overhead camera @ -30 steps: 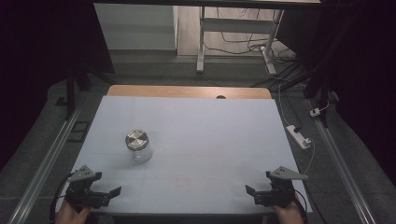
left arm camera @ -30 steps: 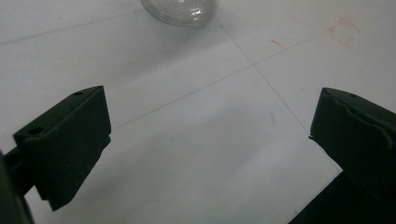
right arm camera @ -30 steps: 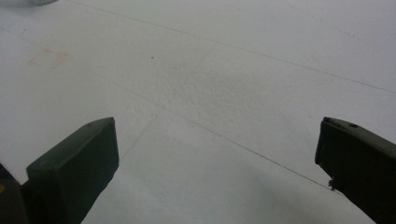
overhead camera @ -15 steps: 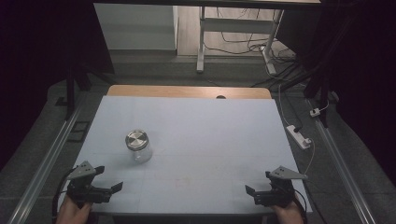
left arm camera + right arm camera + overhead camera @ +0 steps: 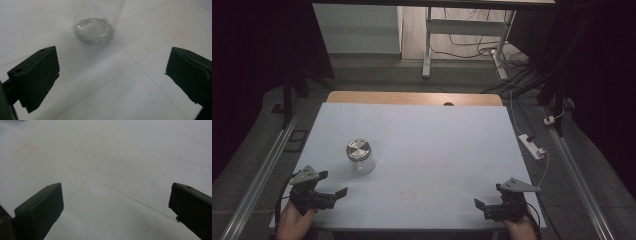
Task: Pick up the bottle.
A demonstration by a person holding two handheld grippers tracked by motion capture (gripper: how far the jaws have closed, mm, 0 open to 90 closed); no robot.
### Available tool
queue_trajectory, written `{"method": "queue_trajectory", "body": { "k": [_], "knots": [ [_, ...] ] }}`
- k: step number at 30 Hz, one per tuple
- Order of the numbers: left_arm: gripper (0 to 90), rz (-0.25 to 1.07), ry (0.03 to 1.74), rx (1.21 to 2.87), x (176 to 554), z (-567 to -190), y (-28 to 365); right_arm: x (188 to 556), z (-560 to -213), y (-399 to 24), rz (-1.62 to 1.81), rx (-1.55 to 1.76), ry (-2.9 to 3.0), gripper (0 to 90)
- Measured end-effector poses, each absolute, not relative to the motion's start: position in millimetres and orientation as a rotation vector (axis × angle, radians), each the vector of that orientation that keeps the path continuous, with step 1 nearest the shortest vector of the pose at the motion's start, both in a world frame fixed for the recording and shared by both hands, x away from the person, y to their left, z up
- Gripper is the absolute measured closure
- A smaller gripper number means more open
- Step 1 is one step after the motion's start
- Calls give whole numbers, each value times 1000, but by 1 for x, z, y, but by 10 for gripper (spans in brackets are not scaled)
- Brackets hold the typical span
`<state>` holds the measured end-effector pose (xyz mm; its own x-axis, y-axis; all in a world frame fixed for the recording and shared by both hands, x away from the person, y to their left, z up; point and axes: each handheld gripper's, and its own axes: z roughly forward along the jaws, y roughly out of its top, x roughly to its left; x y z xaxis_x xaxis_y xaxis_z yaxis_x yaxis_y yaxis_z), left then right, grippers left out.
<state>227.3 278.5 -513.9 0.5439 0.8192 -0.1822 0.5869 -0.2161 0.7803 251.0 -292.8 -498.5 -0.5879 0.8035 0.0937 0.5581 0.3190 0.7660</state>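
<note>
Glass jar (image 5: 360,156) upright on the white table (image 5: 437,150)

Clear walls, round metal lid; left gripper (image 5: 334,195) near it, jaws wide; right gripper (image 5: 479,206) well apart, jaws wide.

The white table top (image 5: 437,145) carries one obstacle: a clear glass jar with a round metal lid (image 5: 360,155), upright, left of centre. It stands just beyond the left gripper (image 5: 334,195), whose jaws are spread wide, with open surface between gripper and jar. The jar base (image 5: 94,30) lies ahead of the gap. The right gripper (image 5: 482,207), jaws apart, faces bare surface (image 5: 112,170). The centre, right and far table areas offer free passage.
</note>
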Motion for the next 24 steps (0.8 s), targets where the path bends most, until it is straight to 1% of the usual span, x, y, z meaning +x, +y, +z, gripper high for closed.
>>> {"method": "queue_trajectory", "body": {
  "k": [7, 15, 24],
  "knots": [
    [0, 335, 1145, 1903, 239, -514, 276, 251, -498, -293, 1138, 1224, 2287, 0],
    [0, 340, 1157, 1928, 254, -512, 272, 251, -499, -292, 1136, 1223, 2290, 0],
    [0, 385, 1130, 1975, 272, -511, 262, 251, -499, -292, 1138, 1222, 2290, 0]
  ]
}}
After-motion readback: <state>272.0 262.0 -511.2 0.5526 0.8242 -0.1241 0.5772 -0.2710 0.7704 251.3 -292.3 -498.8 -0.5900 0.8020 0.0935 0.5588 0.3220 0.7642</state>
